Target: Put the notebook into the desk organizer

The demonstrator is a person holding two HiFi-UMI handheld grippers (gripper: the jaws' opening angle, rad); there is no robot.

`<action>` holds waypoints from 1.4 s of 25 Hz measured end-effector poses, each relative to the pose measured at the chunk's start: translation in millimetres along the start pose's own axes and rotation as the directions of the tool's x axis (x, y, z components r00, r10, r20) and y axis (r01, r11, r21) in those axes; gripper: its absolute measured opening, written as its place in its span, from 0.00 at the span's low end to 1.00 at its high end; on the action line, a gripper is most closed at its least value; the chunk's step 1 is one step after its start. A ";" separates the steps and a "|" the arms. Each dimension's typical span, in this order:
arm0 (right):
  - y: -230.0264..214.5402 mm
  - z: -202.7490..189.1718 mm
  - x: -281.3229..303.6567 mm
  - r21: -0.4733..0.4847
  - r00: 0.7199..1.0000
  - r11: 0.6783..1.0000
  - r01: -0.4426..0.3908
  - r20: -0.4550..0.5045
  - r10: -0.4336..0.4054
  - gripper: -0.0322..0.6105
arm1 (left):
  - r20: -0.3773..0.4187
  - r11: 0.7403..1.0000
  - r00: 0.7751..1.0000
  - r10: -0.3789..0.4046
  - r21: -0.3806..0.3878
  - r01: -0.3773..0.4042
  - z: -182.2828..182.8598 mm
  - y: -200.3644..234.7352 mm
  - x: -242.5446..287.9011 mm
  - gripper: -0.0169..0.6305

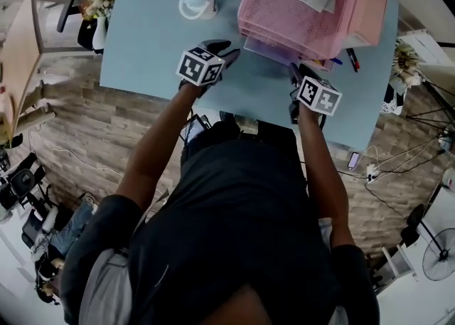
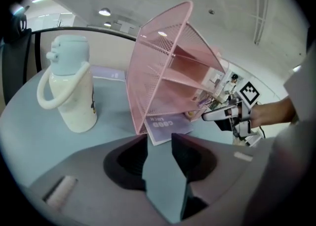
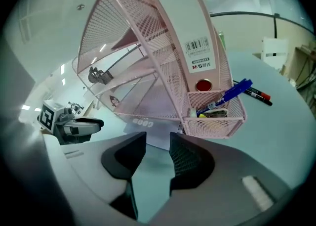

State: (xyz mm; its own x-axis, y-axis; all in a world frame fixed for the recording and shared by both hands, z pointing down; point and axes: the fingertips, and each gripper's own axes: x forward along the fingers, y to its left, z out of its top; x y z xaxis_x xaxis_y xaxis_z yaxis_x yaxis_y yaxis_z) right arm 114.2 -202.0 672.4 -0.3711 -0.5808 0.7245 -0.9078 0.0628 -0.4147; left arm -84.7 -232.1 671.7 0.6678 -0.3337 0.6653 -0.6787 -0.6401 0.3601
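The pink mesh desk organizer stands at the table's far right. A purple notebook lies flat in its lowest tier, its near edge sticking out over the blue table. In the right gripper view the notebook shows under the organizer. My left gripper hangs just in front of the notebook's left side, open, nothing between its jaws. My right gripper hovers off the notebook's right side, also open and empty.
A white handled bottle stands on the table left of the organizer. A small side basket on the organizer holds pens. Loose markers lie on the table to the right. The table's near edge is below both grippers.
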 end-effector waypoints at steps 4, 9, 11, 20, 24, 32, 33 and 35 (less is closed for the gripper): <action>16.1 9.4 -22.4 -0.022 0.998 1.000 -0.009 0.055 0.011 0.18 | 0.024 0.999 1.000 -0.014 0.042 0.013 1.5 -5.3 -27.4 0.30; 48.1 28.8 -50.7 -0.064 0.989 0.996 -0.066 0.128 0.074 0.15 | 0.056 0.996 0.998 -0.024 0.083 0.020 3.5 -12.9 -60.7 0.30; 63.5 34.1 -61.9 -0.087 0.983 0.992 -0.093 0.147 0.105 0.15 | 0.068 0.995 0.997 -0.027 0.098 0.021 2.9 -17.0 -75.4 0.30; 130.4 62.8 -117.2 -0.199 0.934 0.954 -0.223 0.236 0.268 0.15 | 0.137 0.986 0.990 -0.031 0.167 0.007 10.9 -36.6 -128.1 0.30; 159.4 76.3 -142.3 -0.265 0.905 0.926 -0.271 0.259 0.339 0.15 | 0.165 0.980 0.986 -0.031 0.201 -0.003 16.8 -46.2 -149.0 0.30; 198.9 81.8 -176.1 -0.377 0.910 0.891 -0.253 0.220 0.352 0.15 | 0.243 0.980 0.970 -0.023 0.198 -0.026 27.2 -59.3 -184.5 0.30; 200.4 83.8 -179.1 -0.380 0.908 0.891 -0.248 0.229 0.351 0.15 | 0.252 0.980 0.967 -0.022 0.197 -0.029 28.4 -60.1 -187.4 0.30; 203.2 86.6 -183.5 -0.389 0.906 0.891 -0.236 0.243 0.346 0.15 | 0.265 0.979 0.964 -0.018 0.199 -0.036 30.5 -61.0 -193.0 0.30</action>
State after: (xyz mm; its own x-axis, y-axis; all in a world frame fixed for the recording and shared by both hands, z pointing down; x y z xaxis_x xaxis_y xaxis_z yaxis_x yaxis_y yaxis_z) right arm 14.7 -153.0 407.5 -0.6030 -0.7016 0.3797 -0.7969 0.5083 -0.3263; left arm -162.8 -149.7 501.4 0.7372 -0.4932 0.4619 -0.6278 -0.7526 0.1985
